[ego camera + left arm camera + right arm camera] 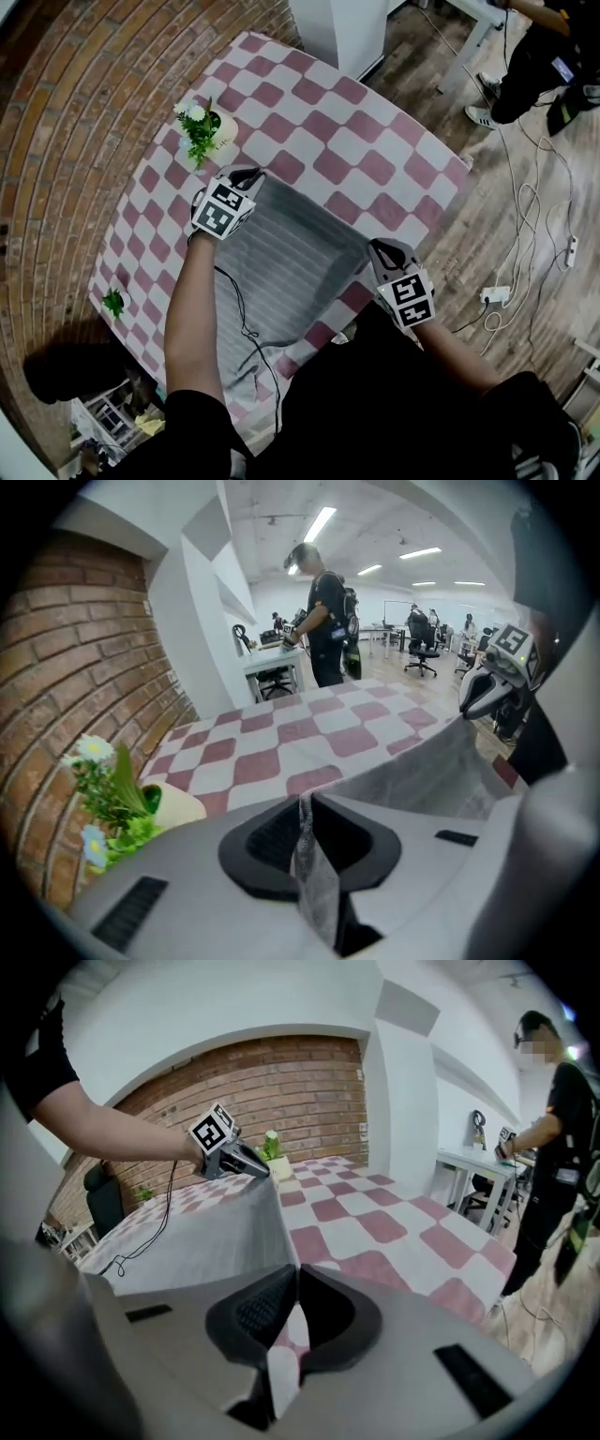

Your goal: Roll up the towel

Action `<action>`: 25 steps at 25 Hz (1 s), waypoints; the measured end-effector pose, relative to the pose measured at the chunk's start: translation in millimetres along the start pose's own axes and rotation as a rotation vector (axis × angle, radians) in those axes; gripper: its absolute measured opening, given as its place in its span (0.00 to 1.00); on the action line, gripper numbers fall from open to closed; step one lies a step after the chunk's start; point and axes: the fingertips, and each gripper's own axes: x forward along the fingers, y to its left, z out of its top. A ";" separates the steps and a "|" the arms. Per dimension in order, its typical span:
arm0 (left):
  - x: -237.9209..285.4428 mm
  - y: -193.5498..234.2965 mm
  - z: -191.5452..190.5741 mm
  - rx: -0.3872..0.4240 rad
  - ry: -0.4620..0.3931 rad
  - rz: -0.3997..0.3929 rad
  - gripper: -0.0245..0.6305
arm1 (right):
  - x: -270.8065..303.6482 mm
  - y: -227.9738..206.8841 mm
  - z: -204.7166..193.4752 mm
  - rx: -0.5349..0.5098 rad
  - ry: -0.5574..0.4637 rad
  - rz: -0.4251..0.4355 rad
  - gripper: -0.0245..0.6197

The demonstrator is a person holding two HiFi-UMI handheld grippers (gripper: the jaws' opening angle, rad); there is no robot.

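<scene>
far half of table (375, 150) is bare checkered cloth, open to pass. potted plant (208, 131) stands near left hand-held gripper (248, 178); small plant (113, 302) at table's left edge.

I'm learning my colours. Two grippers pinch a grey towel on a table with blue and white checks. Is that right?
Not quite: the checks on the table are pink and white, not blue, as the head view shows. The left gripper and right gripper do pinch the grey towel.

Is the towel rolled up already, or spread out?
Spread out, not rolled: the towel lies open on the table, with both far corners pinched by the left gripper and right gripper.
</scene>
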 end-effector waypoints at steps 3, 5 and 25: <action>-38.5 13.6 9.8 -0.013 -0.058 0.067 0.10 | -7.6 12.4 27.8 -0.032 -0.068 0.033 0.06; -66.6 22.2 13.6 -0.032 -0.092 0.115 0.10 | -13.4 20.1 45.6 -0.053 -0.115 0.048 0.06; -290.4 -4.4 -102.9 -0.169 -0.179 0.330 0.11 | -65.7 227.4 107.7 -0.242 -0.271 0.340 0.06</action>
